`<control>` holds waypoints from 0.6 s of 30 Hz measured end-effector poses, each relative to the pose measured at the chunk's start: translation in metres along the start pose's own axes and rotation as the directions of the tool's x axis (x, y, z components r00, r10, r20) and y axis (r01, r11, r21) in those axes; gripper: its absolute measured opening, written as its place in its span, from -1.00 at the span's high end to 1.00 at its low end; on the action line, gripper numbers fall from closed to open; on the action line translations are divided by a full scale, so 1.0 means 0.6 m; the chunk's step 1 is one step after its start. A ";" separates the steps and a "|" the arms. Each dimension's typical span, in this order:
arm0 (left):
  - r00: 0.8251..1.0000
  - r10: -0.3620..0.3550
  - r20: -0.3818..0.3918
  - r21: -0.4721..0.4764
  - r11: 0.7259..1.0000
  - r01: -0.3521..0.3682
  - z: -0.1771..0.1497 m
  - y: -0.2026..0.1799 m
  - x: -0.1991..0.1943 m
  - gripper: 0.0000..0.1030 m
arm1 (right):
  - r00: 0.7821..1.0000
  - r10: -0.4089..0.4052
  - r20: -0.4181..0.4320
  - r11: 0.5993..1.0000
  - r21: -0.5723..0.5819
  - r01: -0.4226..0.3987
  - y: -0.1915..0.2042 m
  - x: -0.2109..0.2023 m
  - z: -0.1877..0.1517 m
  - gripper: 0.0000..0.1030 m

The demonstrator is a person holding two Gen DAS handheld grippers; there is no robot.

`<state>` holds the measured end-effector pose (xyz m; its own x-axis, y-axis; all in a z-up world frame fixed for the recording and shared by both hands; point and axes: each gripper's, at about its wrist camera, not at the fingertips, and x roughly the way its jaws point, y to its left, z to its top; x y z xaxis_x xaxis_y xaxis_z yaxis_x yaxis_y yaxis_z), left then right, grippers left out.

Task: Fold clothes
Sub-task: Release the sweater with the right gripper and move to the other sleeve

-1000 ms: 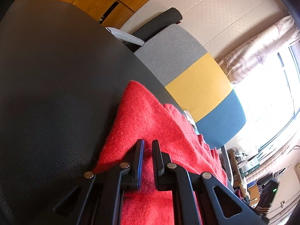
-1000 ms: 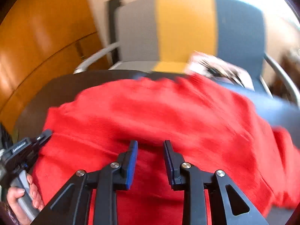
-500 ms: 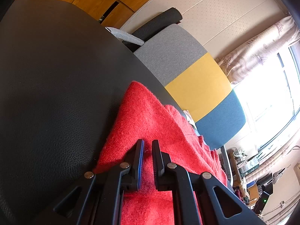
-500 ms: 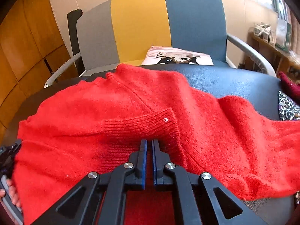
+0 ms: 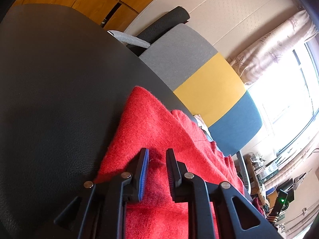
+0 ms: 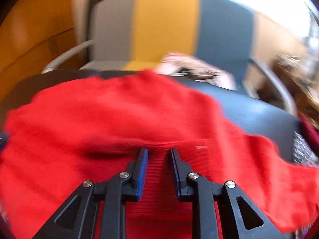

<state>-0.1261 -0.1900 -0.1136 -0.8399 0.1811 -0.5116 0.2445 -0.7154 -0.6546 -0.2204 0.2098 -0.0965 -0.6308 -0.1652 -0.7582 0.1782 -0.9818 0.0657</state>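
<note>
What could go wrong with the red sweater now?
1. Both grippers look open: the left gripper and the right gripper have a gap between their fingers, so the red sweater may be loose and a fold could flop open.
2. The sweater lies close to the dark table's far edge by the striped chair. A push might slide it off.
3. The right view is blurred, so a grab there could miss.

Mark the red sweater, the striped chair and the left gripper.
red sweater (image 5: 159, 131): left wrist view, on its fuzzy body.
striped chair (image 5: 209, 87): left wrist view, on the yellow band of its backrest.
left gripper (image 5: 157, 153): left wrist view, midway between its open fingertips.
</note>
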 end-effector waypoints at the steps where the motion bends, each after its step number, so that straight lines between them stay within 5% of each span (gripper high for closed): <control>1: 1.000 0.000 -0.001 0.001 1.000 0.000 0.000 -0.001 0.001 0.67 | 1.000 0.007 0.006 1.000 0.018 -0.008 -0.006 -0.005 -0.003 0.58; 9: 1.000 -0.003 0.000 -0.004 1.000 0.003 0.002 -0.001 0.000 0.66 | 0.996 0.064 0.055 0.984 0.161 -0.072 -0.052 -0.041 -0.023 0.36; 10: 1.000 -0.001 -0.001 -0.002 1.000 0.001 0.002 -0.002 0.000 0.66 | 0.996 0.070 0.062 0.981 0.178 -0.080 -0.058 -0.046 -0.025 0.26; 12: 1.000 0.002 -0.002 0.001 1.000 -0.002 0.003 -0.003 0.001 0.66 | 0.993 0.046 0.107 0.967 0.245 -0.071 -0.102 -0.092 -0.052 -0.27; 13: 1.000 0.006 -0.004 0.005 1.000 -0.006 0.003 -0.004 0.001 0.66 | 0.991 0.032 0.130 0.958 0.280 -0.067 -0.125 -0.116 -0.067 -0.32; 18: 0.999 0.034 -0.025 0.061 0.998 -0.033 0.007 -0.020 0.007 0.57 | 0.976 -0.066 0.210 0.888 0.458 -0.039 -0.253 -0.231 -0.131 -0.34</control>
<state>-0.1345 -0.1832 -0.1056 -0.8187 0.1730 -0.5475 0.2419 -0.7608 -0.6022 -0.1005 0.3890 -0.0525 -0.7855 -0.1162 -0.6079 -0.1636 -0.9083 0.3850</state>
